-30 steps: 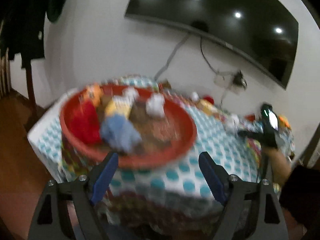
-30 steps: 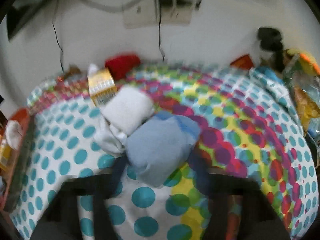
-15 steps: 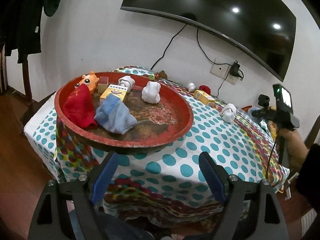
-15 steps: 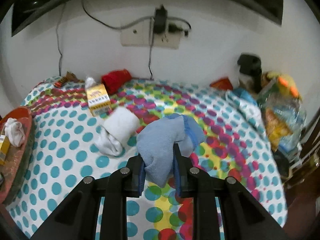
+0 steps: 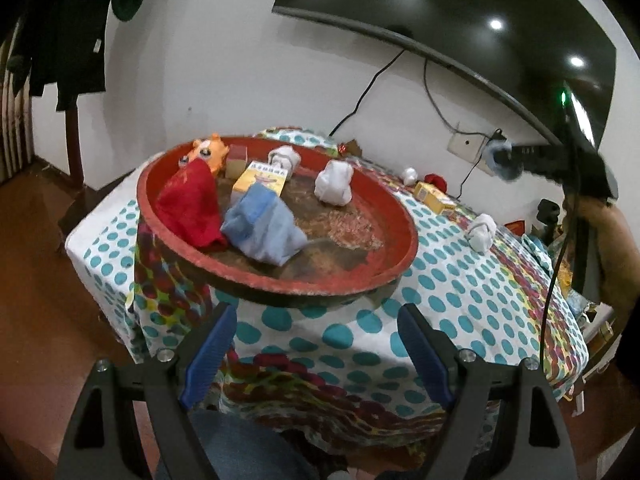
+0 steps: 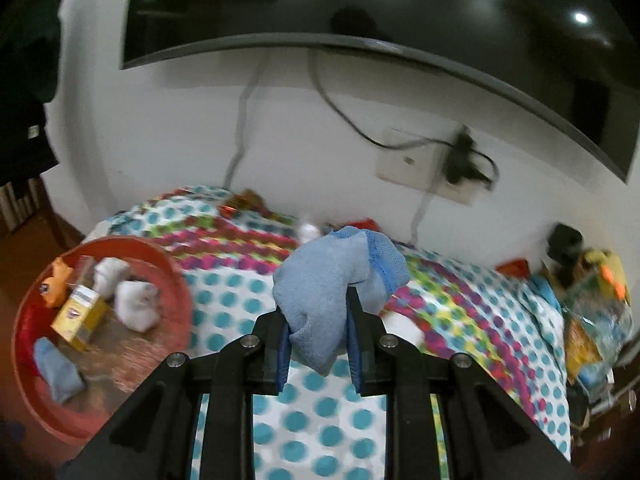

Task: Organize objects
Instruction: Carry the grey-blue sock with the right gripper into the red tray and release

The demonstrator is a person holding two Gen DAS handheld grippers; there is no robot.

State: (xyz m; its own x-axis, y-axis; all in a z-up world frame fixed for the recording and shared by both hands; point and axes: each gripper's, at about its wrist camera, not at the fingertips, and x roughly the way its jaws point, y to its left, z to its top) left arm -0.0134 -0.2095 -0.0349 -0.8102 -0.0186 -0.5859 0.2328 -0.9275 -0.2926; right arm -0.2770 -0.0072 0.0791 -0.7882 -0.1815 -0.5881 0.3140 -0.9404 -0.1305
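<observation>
Right gripper point(image 6: 318, 344) jaws clamped mid-bundle on soft, light blue sock point(image 6: 332, 280), likely slip-prone; left gripper point(image 5: 316, 344) jaws apart, empty.

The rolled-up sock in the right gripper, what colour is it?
Light blue. The rolled-up sock shows best in the right wrist view, pinched by the right gripper.

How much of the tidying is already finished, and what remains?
Done: the red tray holds a red cloth, a blue sock and other items. In hand: the right gripper grips another blue sock. Left: a white sock and yellow box on the table.
</observation>
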